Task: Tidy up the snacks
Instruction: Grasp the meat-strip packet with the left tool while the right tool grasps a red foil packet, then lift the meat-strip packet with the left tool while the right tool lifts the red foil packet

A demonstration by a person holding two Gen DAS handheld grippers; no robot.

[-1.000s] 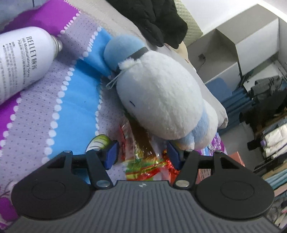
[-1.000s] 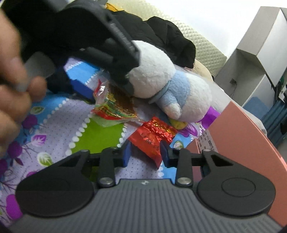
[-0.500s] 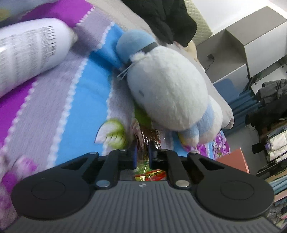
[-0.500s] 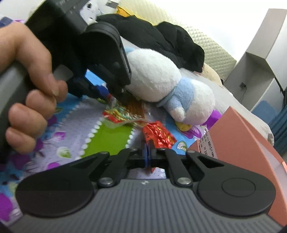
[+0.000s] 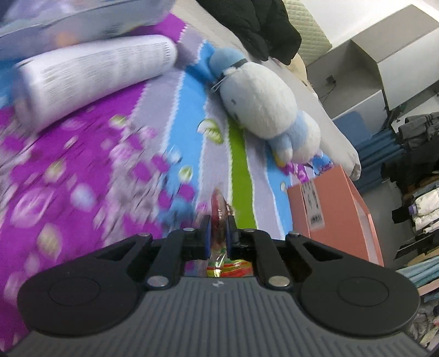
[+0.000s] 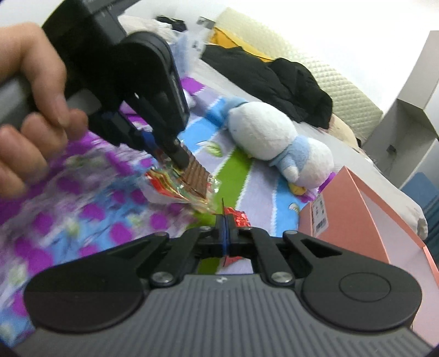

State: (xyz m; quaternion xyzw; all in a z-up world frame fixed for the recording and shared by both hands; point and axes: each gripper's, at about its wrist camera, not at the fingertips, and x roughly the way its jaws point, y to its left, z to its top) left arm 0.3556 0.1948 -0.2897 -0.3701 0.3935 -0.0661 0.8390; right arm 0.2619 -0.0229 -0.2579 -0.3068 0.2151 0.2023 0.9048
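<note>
My left gripper (image 5: 218, 228) is shut on a clear snack packet (image 5: 218, 204) with red and yellow print, and the packet's edge sticks up between the blue pads. The right wrist view shows the same packet (image 6: 192, 180), brown wafer inside, hanging from the left gripper (image 6: 175, 153) held by a hand (image 6: 30, 109). My right gripper (image 6: 225, 228) is shut on a red foil snack (image 6: 238, 216), lifted off the patterned bedspread (image 6: 247, 178). An open pink box (image 5: 332, 208) (image 6: 356, 211) lies to the right of both grippers.
A white and blue plush toy (image 5: 263, 107) (image 6: 274, 137) lies beyond the grippers on the bed. A white spray bottle (image 5: 96, 74) lies at the left, black clothing (image 5: 255, 24) at the bed's head. Shelves and folded clothes stand at the right.
Both grippers closed on their snacks, the left on the clear packet, the right on the red foil one. Both then lifted and drew back from the plush toy.
</note>
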